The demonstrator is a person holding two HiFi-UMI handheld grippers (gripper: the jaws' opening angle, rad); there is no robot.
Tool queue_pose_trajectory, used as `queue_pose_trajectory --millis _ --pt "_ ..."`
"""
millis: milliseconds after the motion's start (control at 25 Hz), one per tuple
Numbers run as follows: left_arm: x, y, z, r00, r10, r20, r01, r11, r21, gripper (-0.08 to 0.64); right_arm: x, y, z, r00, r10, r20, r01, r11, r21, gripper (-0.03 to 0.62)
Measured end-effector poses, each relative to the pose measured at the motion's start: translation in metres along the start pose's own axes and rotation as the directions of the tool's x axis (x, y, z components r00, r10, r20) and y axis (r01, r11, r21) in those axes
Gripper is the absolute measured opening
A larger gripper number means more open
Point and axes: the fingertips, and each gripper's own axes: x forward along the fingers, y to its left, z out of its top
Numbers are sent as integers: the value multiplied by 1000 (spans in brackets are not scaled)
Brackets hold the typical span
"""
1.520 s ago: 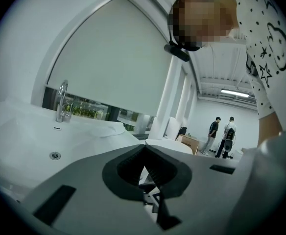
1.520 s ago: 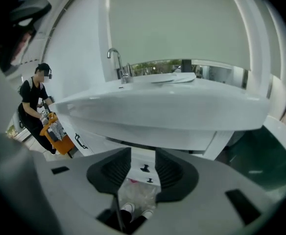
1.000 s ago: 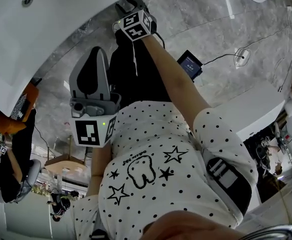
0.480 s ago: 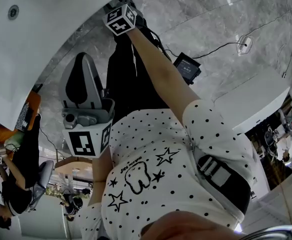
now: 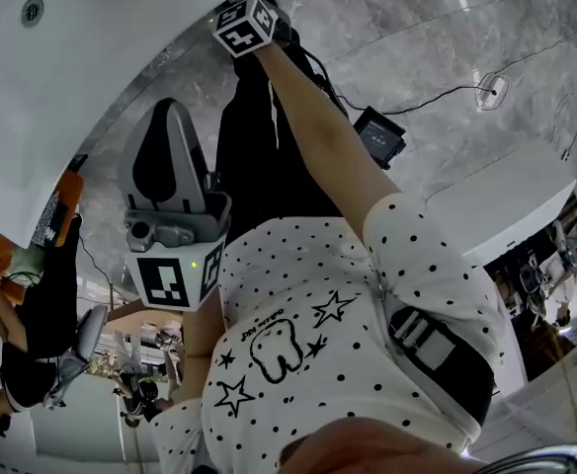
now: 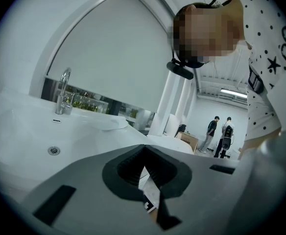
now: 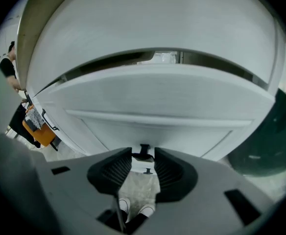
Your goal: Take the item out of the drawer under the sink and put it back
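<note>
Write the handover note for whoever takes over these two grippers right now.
Left gripper: jaws together, empty, facing across the sink basin.
Right gripper: jaws closed on the dark drawer pull, as far as its view shows, at the white drawer front under the sink.
Item: not in view; none of the drawer's contents show.
Done: the pull is reached and apparently gripped.
Left: draw the drawer open, take the item out, put it back, shut the drawer.
</note>
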Motion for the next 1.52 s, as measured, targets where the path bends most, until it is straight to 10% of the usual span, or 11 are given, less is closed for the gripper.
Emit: queue_pose_trajectory --millis 1520 --pt "-6 12 8 999 14 36 -14 1000 -20 -5 -25 19 -20 1000 20 23 -18 996 -89 129"
